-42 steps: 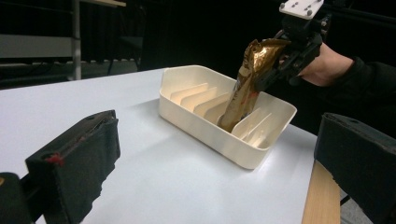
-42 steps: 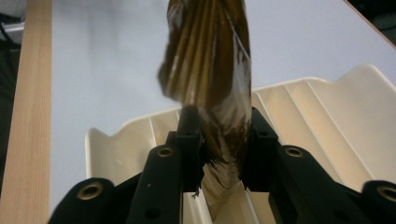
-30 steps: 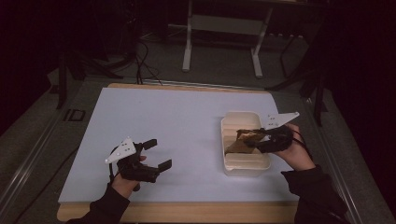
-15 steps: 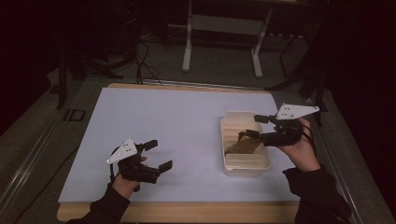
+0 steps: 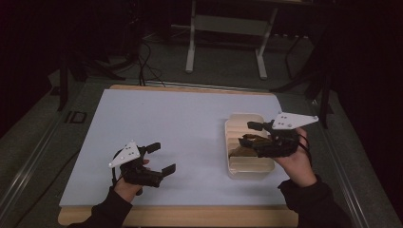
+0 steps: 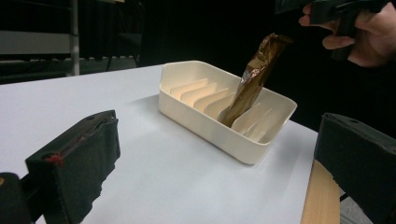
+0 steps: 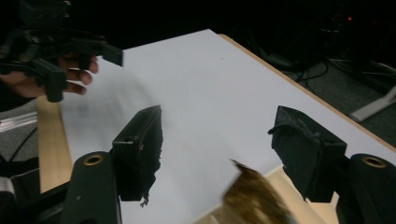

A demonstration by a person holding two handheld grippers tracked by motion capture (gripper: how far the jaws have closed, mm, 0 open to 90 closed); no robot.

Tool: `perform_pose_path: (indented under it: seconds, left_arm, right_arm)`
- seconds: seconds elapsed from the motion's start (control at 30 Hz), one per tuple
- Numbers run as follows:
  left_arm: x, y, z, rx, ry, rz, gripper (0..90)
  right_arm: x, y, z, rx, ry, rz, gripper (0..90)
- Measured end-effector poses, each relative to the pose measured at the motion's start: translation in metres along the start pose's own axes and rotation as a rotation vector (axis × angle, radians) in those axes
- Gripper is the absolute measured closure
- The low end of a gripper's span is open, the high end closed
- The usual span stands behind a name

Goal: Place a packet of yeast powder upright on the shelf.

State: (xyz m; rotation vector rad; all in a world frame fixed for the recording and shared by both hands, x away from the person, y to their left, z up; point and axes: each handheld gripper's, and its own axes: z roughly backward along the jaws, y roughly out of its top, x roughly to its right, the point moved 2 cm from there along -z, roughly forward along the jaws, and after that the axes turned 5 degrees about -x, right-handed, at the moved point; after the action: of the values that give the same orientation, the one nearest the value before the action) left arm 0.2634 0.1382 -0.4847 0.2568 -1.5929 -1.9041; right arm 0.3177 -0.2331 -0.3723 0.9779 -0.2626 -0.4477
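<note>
Packet (image 6: 254, 74) leaning in the slotted tray (image 6: 201, 119) just below the right gripper (image 5: 261, 137), jaws apart like the idle left gripper (image 5: 159, 156), could topple if clipped.

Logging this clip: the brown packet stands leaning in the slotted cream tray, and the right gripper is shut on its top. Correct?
Not quite. The packet does lean in the tray, but the right gripper is open, its jaws apart above the packet's top, as the right gripper view shows.

We see the pale sheet-covered table (image 5: 180, 128) bare and passable across its left and middle, while at its right the cream plastic ribbed tray (image 5: 249, 164) and the brown foil packet (image 6: 252, 79) standing tilted in it block the way.
</note>
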Motion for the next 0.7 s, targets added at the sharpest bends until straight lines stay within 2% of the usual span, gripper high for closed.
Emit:
perform_pose_path:
  seconds: [0.1, 0.2, 0.33, 0.47, 0.7]
  left_arm:
    - [0.001, 0.0, 0.001, -0.003, 0.0, -0.006, 0.8]
    - [0.001, 0.0, 0.0, -0.004, 0.0, -0.006, 0.8]
    - [0.001, 0.0, 0.0, -0.002, 0.0, -0.01, 0.8]
    - [0.001, 0.0, 0.0, -0.009, 0.001, -0.017, 0.8]
    - [0.001, -0.001, 0.0, -0.009, 0.005, -0.016, 0.8]
  right_arm:
    - [-0.012, -0.001, -0.004, 0.014, 0.009, 0.005, 32.4]
    - [-0.02, -0.002, -0.007, 0.019, 0.005, 0.01, 32.4]
    - [-0.029, -0.006, -0.011, 0.03, 0.023, 0.011, 32.4]
    - [-0.04, -0.013, -0.014, 0.045, 0.047, 0.019, 32.3]
    - [-0.06, -0.028, -0.019, 0.057, 0.046, 0.036, 30.5]
